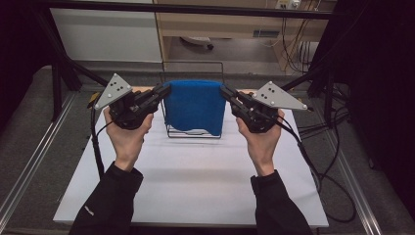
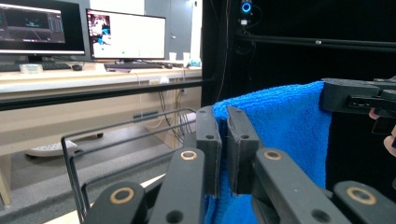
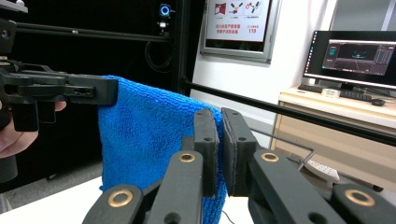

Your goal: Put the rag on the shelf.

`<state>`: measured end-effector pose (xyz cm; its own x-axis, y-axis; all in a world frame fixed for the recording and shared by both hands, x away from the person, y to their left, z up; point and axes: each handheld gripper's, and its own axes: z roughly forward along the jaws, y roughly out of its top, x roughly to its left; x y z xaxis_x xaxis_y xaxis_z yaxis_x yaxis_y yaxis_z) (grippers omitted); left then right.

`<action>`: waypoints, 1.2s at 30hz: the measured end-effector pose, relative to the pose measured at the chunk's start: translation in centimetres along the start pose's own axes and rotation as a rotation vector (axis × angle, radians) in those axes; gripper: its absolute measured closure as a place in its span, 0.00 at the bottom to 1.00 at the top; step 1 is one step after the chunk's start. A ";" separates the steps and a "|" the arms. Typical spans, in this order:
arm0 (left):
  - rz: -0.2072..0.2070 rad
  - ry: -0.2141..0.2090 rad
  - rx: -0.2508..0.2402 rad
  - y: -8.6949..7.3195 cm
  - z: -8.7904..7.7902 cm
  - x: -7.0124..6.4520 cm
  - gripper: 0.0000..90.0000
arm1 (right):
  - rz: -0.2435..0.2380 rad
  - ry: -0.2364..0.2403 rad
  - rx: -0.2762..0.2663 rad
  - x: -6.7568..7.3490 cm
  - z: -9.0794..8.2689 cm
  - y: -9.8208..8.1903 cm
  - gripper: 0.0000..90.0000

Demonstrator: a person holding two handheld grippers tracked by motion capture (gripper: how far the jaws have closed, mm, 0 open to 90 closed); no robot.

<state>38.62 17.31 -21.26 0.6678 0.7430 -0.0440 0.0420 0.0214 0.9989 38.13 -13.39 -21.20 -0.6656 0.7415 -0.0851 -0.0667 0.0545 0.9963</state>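
high view: blue towel (image 1: 195,105) stretched above wire rack (image 1: 193,133), left gripper (image 1: 164,91) and right gripper (image 1: 226,92) pinching top corners. left gripper view: jaws clamped on towel edge. right gripper view: same. soft, light, floppy; best held at corners.

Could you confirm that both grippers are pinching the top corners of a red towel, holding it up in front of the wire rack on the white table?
Not quite: the towel is blue, not red, as the high view shows. The rest holds: the left gripper and the right gripper each pinch a top corner, with the towel hanging in front of the wire rack on the white table.
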 end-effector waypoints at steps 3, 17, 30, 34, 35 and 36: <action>0.010 0.008 -0.008 0.6 0.1 0.1 0.94 | -0.008 -0.004 -0.005 -0.1 0.3 0.6 0.95; 0.009 0.029 -0.052 2.7 1.0 0.8 0.94 | -0.028 -0.034 -0.028 -0.7 1.5 2.9 0.95; -0.016 0.043 -0.077 3.7 2.2 2.1 0.94 | -0.030 -0.057 -0.027 -1.6 3.3 4.1 0.95; -0.017 0.041 -0.089 4.3 2.5 2.4 0.94 | -0.030 -0.065 -0.035 -1.9 3.8 4.7 0.95; -0.019 0.043 -0.096 4.5 2.5 2.4 0.94 | -0.031 -0.067 -0.036 -2.0 3.9 4.8 0.95; -0.020 0.042 -0.101 4.6 2.6 2.4 0.94 | -0.032 -0.069 -0.040 -2.1 4.1 4.9 0.95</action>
<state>42.34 17.44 -16.79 0.6357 0.7691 -0.0654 -0.0213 0.1022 0.9945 42.21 -11.95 -16.05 -0.6096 0.7844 -0.1148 -0.1181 0.0533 0.9916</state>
